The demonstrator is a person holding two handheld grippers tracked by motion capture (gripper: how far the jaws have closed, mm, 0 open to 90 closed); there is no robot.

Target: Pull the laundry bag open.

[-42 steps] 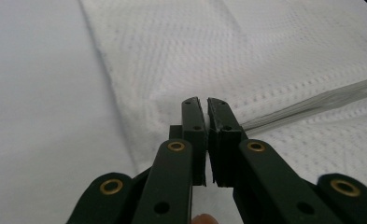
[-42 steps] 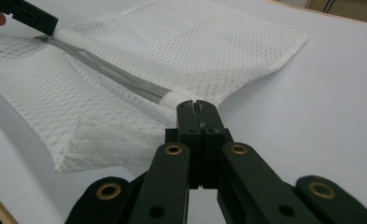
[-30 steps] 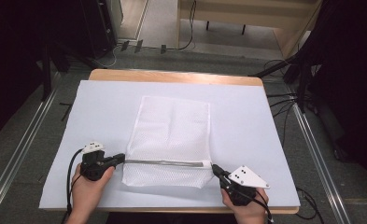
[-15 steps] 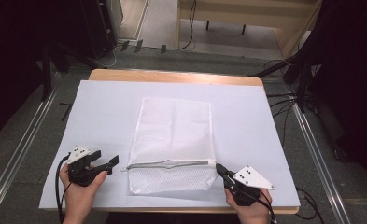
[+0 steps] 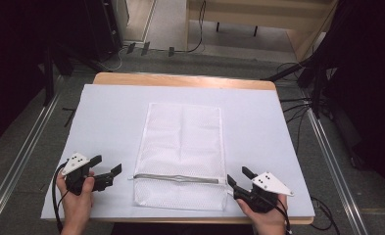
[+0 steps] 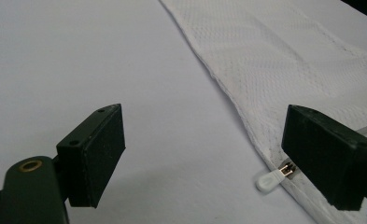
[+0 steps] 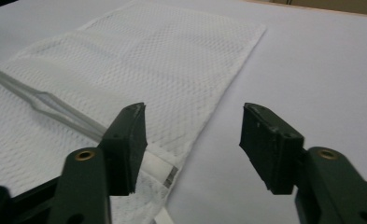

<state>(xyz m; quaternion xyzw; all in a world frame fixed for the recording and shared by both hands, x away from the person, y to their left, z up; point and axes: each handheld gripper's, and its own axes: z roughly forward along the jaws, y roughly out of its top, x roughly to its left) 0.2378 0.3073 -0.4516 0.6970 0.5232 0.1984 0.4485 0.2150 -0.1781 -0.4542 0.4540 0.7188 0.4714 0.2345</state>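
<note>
The white mesh zipper bag (image 5: 182,154) lies flat mid-surface, its zipper looking shut, and both the left gripper (image 5: 105,171) and right gripper (image 5: 239,178) have just opened their fingers, holding nothing, so the job looks about done.

A wooden surface (image 5: 180,80) under a white sheet (image 5: 111,117) stands on grey carpeted floor (image 5: 28,147). Metal rails (image 5: 327,147) flank it, cables (image 5: 200,29) trail behind, and the sides lie in darkness.

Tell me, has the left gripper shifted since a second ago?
Yes. The left gripper has drawn back leftward from the white mesh zip bag, jaws just opened, nothing between them.
</note>
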